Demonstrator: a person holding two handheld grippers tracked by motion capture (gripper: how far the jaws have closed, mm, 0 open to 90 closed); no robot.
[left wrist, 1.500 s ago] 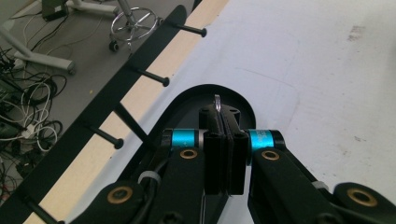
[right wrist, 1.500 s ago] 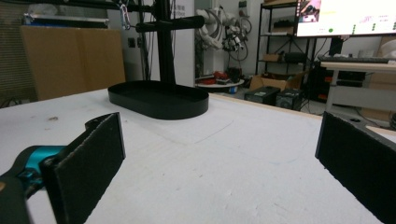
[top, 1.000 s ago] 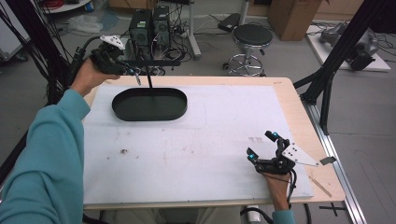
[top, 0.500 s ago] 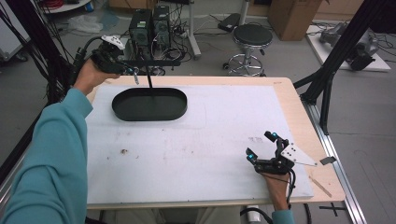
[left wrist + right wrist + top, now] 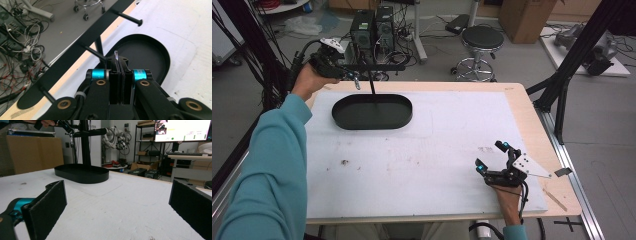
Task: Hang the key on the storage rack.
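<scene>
L gripper [image 5: 353,80] raised at far-left table corner beside black stand; R gripper [image 5: 492,156] resting near front-right edge.

L: jaws pressed tight together on a thin, clear sliver [image 5: 116,55] poking up past tips; too small to ID. Held w/ hand [image 5: 307,80] in teal sleeve [image 5: 272,165], just beside black metal stand w/ flat oval tray base [image 5: 372,112], upright post and horizontal crossbar w/ pegs [image 5: 374,66]. Tray on white mat [image 5: 422,150] over light wood table [image 5: 532,115], far-left area. R: jaws spread wide apart, nothing between pads [image 5: 48,202], low over mat, well apart from stand. Beyond table: round black stool [image 5: 482,37], PC towers w/ cables [image 5: 372,27], cardboard box [image 5: 524,12].
</scene>
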